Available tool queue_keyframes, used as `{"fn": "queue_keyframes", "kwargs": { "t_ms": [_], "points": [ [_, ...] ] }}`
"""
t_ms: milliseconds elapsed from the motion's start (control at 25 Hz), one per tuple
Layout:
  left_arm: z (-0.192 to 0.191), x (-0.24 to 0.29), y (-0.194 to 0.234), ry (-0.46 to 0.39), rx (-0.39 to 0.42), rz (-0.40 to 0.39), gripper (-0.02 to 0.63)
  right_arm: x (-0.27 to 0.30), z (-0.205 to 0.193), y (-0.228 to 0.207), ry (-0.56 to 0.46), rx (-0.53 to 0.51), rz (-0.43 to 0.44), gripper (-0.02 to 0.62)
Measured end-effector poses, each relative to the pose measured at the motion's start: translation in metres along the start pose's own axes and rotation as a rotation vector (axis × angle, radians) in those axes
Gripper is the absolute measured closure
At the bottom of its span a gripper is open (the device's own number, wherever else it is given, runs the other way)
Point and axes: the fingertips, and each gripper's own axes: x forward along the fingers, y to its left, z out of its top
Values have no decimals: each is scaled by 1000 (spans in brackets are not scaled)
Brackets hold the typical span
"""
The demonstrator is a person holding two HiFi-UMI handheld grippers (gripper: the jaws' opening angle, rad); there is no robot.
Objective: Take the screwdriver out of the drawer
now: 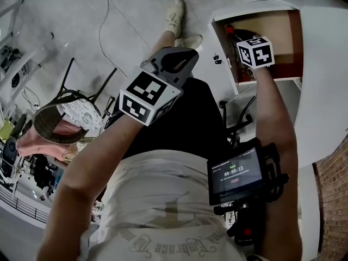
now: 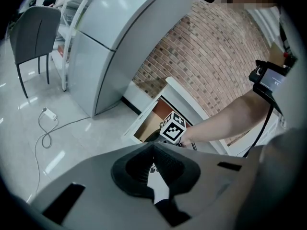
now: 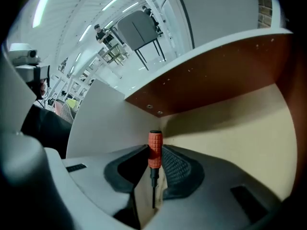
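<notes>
Presently the right gripper clamps its jaws on the screwdriver handle inside the drawer; advise a straight, steady lift clear of the walls; left gripper jaws closed, empty.

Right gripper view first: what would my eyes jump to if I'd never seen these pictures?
The bright orange screwdriver jumps out. It stands pinched between the jaws of the right tool, inside the open wooden drawer. In the head view, the black-and-white marker cube on the left tool looms large near the middle, and that tool holds nothing.
</notes>
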Motion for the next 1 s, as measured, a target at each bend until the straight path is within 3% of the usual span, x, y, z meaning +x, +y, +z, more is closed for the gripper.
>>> {"fn": "queue_keyframes", "kwargs": {
  "t_ms": [160,840,1000],
  "points": [
    [3,-21,-28,1,39,-24,585,-38,-7,16,-33,16,-42,495],
    [27,-16,-3,11,157,-8,586,-66,29,3,-252,64,-153,495],
    [36,-21,-20,7,181,-9,586,-91,19,7,-274,72,-179,495]
  ]
}}
